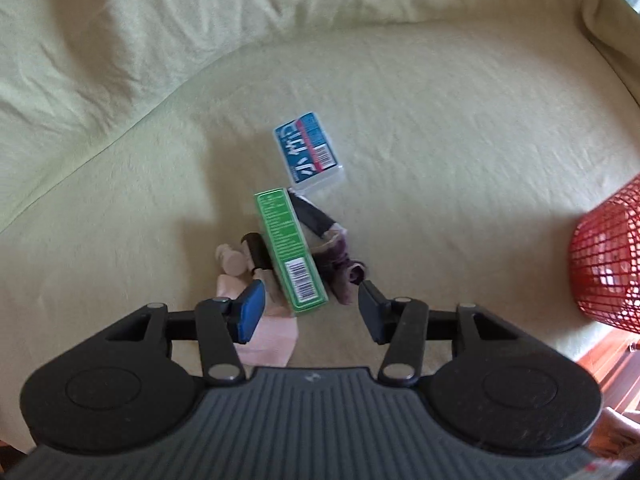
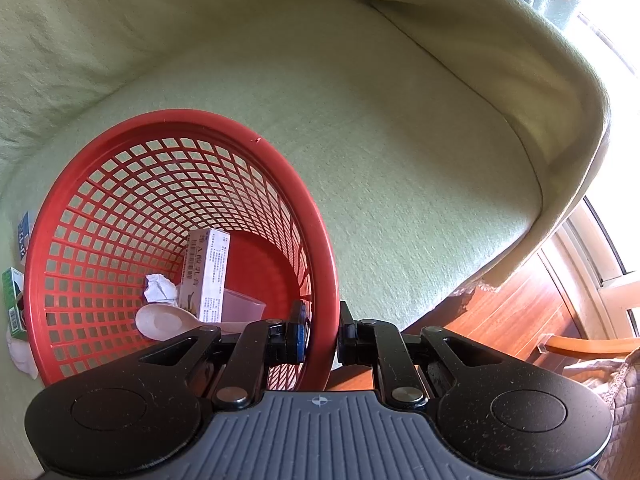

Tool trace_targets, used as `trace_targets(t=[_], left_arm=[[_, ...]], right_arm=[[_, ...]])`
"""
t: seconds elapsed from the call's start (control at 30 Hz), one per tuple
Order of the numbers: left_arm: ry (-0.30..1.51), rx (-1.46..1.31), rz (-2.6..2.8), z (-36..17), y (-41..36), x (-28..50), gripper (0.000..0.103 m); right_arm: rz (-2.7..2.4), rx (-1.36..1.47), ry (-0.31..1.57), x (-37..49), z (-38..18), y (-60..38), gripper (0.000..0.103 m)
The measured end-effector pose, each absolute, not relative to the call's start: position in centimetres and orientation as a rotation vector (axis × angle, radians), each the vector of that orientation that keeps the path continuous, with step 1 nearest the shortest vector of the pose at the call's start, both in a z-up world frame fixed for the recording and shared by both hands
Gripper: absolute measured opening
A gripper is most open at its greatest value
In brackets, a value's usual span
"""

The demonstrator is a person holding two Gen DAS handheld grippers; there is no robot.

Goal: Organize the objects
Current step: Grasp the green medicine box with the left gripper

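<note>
On the pale green sofa seat lies a small pile: a green carton (image 1: pixel 291 253), a black tube (image 1: pixel 256 251), a pale pink bottle (image 1: pixel 231 261), a pink cloth (image 1: pixel 272 336), a purple fabric piece (image 1: pixel 340 268) and a dark flat strip (image 1: pixel 310 216). A blue and white box (image 1: pixel 309 152) lies just beyond. My left gripper (image 1: pixel 310 308) hangs open right over the near end of the green carton, its pads apart from it. My right gripper (image 2: pixel 322 336) is shut on the near rim of the red mesh basket (image 2: pixel 120 152), which holds a white carton (image 2: pixel 206 276), a spoon (image 2: pixel 164 322), crumpled paper (image 2: pixel 160 288) and a clear cup (image 2: pixel 244 306).
The sofa's backrest (image 1: pixel 160 20) curves around behind, and its armrest (image 2: pixel 540 100) rises on the right. The red basket (image 1: pixel 608 256) stands at the right edge of the left wrist view. Wooden floor (image 2: pixel 500 312) and a window lie past the seat's front edge.
</note>
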State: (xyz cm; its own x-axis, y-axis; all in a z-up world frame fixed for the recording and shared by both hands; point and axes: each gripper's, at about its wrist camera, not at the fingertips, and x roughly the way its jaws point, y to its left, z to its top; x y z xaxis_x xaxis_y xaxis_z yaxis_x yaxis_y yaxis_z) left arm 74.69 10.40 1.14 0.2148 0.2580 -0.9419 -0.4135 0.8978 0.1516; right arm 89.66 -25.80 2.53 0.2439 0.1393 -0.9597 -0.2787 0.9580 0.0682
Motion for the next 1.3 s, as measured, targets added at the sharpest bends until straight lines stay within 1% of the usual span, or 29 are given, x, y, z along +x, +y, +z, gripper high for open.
trace_targets(t=[0.1, 0.23, 0.4, 0.57, 0.6, 0.63, 0.7, 0.77, 0.83, 0.93, 1.13, 1.3], left_arm=[[1.276, -0.154, 0.491, -0.6, 12.0, 75.1, 0.045], [1.295, -0.175, 0.5, -3.2, 13.2, 76.8, 0.037], [1.324, -0.21, 0.541, -5.8, 14.9, 78.8, 0.036], [1.356, -0.232, 0.544, -7.3, 15.8, 79.7, 0.036], [1.366, -0.226, 0.543, -7.6, 15.8, 79.8, 0.035], [1.377, -0.223, 0.538, -7.9, 15.8, 79.9, 0.031], [1.381, -0.2, 0.546, -8.2, 15.7, 80.0, 0.03], [1.375, -0.192, 0.541, -8.2, 15.6, 79.8, 0.03], [1.367, -0.184, 0.538, -7.8, 15.5, 79.5, 0.026], [1.348, -0.158, 0.526, -6.7, 15.0, 79.0, 0.026], [1.305, -0.086, 0.488, -2.9, 12.8, 78.4, 0.025], [1.271, -0.101, 0.411, 0.5, 10.1, 77.9, 0.025]], right_arm=[[0.281, -0.129, 1.293, 89.6, 2.6, -25.7, 0.011], [0.277, -0.134, 1.292, 89.7, 2.7, -25.4, 0.011], [0.267, -0.133, 1.294, 89.7, 2.8, -25.1, 0.011], [0.253, -0.125, 1.296, 89.5, 2.7, -25.2, 0.011], [0.251, -0.123, 1.296, 89.5, 2.7, -25.2, 0.011], [0.25, -0.123, 1.296, 89.5, 2.8, -25.2, 0.011], [0.249, -0.123, 1.295, 89.5, 2.8, -25.2, 0.011], [0.249, -0.126, 1.294, 89.5, 2.8, -25.1, 0.011], [0.249, -0.124, 1.294, 89.5, 2.8, -25.2, 0.011], [0.25, -0.125, 1.294, 89.5, 2.9, -25.2, 0.011], [0.257, -0.127, 1.292, 89.6, 2.8, -25.1, 0.011], [0.261, -0.129, 1.298, 89.6, 2.7, -25.1, 0.011]])
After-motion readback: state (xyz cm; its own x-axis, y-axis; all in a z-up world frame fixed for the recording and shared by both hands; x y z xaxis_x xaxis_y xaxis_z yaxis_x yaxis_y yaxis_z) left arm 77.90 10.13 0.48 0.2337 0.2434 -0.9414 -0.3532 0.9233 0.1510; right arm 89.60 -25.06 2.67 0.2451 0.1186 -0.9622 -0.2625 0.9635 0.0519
